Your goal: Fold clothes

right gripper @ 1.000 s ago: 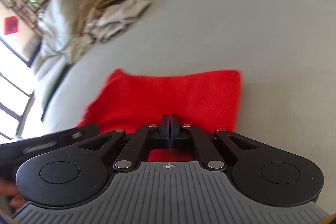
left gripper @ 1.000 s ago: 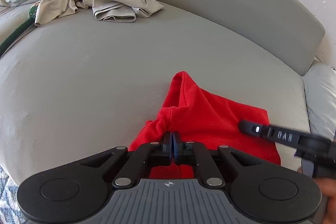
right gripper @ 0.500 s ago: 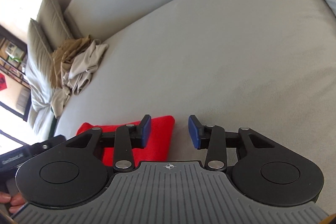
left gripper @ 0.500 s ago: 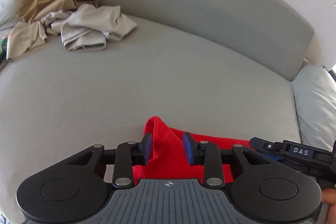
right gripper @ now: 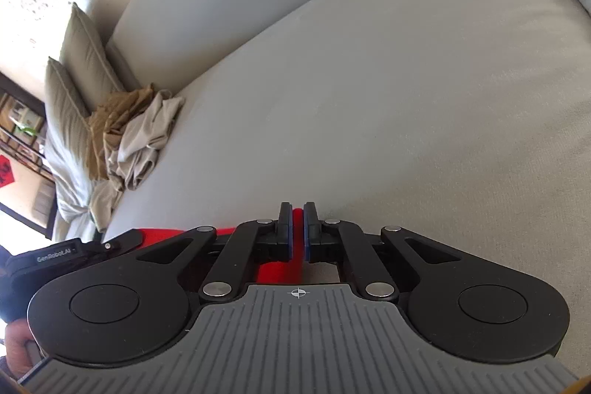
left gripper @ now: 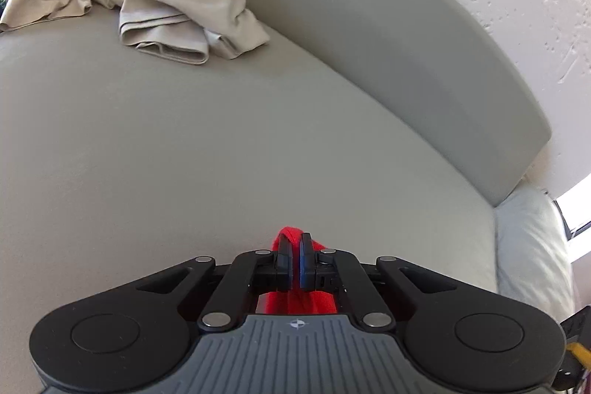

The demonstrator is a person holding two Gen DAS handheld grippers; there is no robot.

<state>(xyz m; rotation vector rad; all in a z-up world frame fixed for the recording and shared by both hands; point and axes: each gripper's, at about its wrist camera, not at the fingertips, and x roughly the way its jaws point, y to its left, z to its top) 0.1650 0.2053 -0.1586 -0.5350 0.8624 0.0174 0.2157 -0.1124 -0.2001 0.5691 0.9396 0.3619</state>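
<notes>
As seen along the left tool (left gripper: 294, 259), the two fingers stand nearly together with a bunched ridge of the red garment (left gripper: 286, 232) clenched between them, and more red cloth shows below the finger bases, so this tool is grasping the garment at a gathered edge. The garment lies at the near edge of the grey sofa seat (left gripper: 184, 143), well apart from the pile of beige and tan clothes (left gripper: 173, 13) at the seat's far left corner against the backrest (left gripper: 388, 36). From the right view, the right tool (right gripper: 297, 233) is likewise drawn almost closed, with red cloth visible in the narrow gap at the fingertips and beneath the linkage; it appears to be grasping the same garment, which extends leftward along the near edge toward the other device (right gripper: 70, 252). The unfolded pile (right gripper: 129, 135) rests beside two cushions (right gripper: 74, 69) at the seat's far left. Judged from its drape and bunching, the garment is light, soft and limp, neither slippery nor fragile. It will sag between holds, so take it at corners or hem edges, pinching through all layers, and keep it taut between both tools.
</notes>
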